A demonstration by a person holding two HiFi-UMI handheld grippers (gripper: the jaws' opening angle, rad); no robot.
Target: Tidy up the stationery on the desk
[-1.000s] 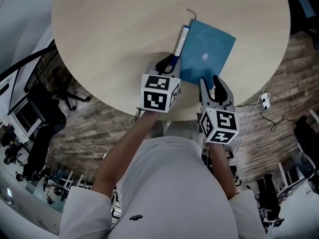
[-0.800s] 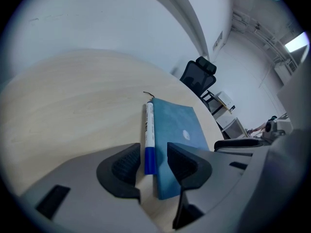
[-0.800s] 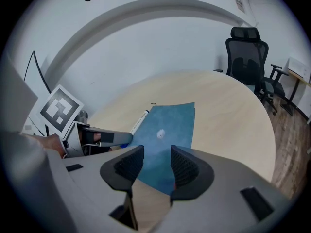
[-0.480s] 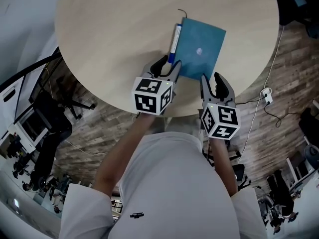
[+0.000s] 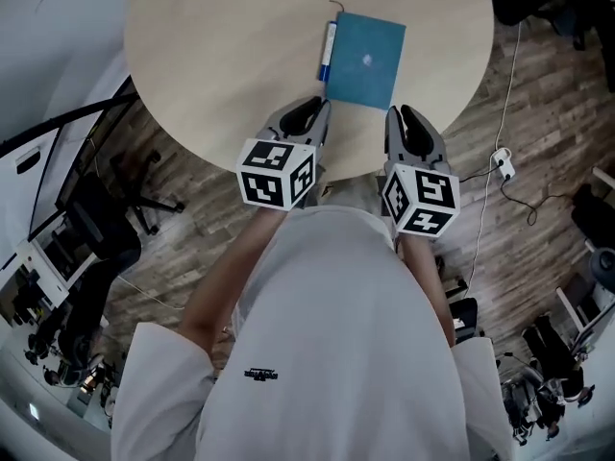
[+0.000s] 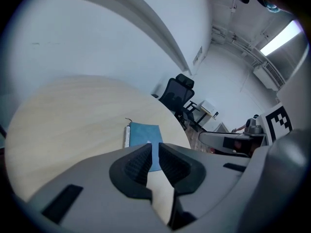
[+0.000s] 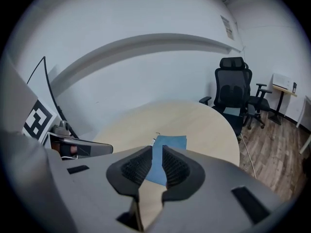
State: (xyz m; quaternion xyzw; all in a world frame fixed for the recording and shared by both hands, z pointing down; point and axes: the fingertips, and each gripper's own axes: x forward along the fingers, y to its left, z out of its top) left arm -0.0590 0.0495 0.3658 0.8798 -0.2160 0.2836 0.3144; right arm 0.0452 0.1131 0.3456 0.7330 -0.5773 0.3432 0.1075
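Both grippers are in your hands, side by side at the near edge of the round table (image 5: 221,56) and clear of its surface, each pointing forward and down. The jaws of your left gripper (image 5: 307,109) have just been closing. They now stand nearly together, with only a narrow slit between the ribbed pads and nothing held in it. The jaws of your right gripper (image 5: 402,113) have likewise just been closing, and they show the same narrow slit with nothing between the pads. The blue notebook (image 5: 365,60) lies flat on the table ahead of both grippers, roughly between the lines along which the two point. It is nearer the right gripper and touches neither. In each gripper view it appears through the slit only as background. The pen (image 5: 328,53) lies ahead of the left gripper, just beside the notebook's left edge and parallel to it, with its blue end toward you. A thin dark cord (image 5: 335,4) curls out at the notebook's far left corner. Beyond the table, ahead and to the right of the right gripper, stands a black office chair (image 7: 233,89). On the floor to the right of that gripper lies a white plug (image 5: 502,164) on a cable.
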